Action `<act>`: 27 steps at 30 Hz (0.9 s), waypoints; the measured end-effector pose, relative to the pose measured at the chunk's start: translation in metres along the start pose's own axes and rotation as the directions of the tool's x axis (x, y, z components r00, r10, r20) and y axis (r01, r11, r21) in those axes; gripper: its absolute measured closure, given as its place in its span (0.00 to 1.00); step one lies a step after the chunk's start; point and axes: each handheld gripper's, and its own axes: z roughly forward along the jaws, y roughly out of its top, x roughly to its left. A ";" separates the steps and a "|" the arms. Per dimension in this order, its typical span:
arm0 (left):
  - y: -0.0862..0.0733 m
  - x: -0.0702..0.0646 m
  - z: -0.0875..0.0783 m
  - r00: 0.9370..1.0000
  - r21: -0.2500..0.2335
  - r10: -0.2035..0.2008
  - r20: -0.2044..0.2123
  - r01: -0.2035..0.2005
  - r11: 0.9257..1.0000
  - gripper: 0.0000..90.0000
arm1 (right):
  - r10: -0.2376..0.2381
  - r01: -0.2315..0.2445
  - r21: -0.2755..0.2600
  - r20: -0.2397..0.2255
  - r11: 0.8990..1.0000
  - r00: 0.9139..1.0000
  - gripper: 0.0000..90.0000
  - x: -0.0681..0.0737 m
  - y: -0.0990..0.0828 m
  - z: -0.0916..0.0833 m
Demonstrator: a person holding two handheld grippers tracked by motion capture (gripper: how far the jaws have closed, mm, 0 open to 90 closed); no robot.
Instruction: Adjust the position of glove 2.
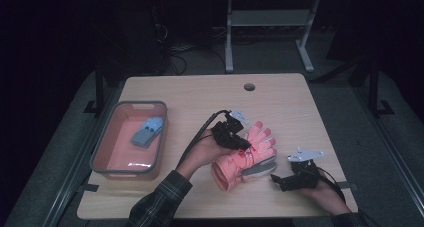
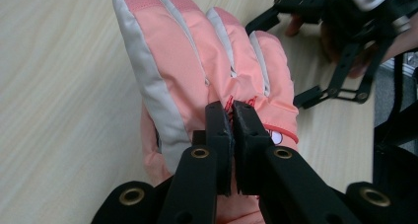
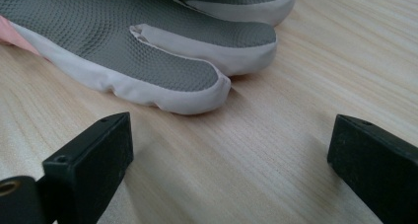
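Pink glove (image 1: 245,154) pinched by left tongs (image 2: 231,116); right tongs (image 3: 229,150) wide; tray (image 1: 107,164) apart

left gripper (image 2: 231,116) hides the pink glove's (image 2: 197,61) cuff; its fingertips are cropped.

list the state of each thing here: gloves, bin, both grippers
left gripper: jaws shut, pinching the fabric of the pink glove
right gripper: jaws open, nothing between them, resting on the table
pink glove: lying flat on the table, back up
grey glove: flat on the table, textured side up, untouched
blue glove: lying inside the bin
bin: upright, no lid
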 end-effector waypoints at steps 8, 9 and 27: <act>0.003 -0.007 -0.009 0.996 0.018 0.083 0.032 -0.084 0.996 0.96 | -0.001 0.001 0.001 0.000 1.000 1.000 0.03 0.000 0.000 0.000; 0.000 -0.006 -0.003 0.995 0.040 0.088 0.042 -0.090 0.995 0.96 | -0.001 0.001 0.000 0.000 1.000 1.000 0.03 0.000 0.000 0.000; -0.011 0.002 0.020 0.995 0.036 0.078 0.058 -0.080 0.996 0.87 | -0.002 0.002 -0.001 0.000 1.000 1.000 0.03 0.000 0.000 0.000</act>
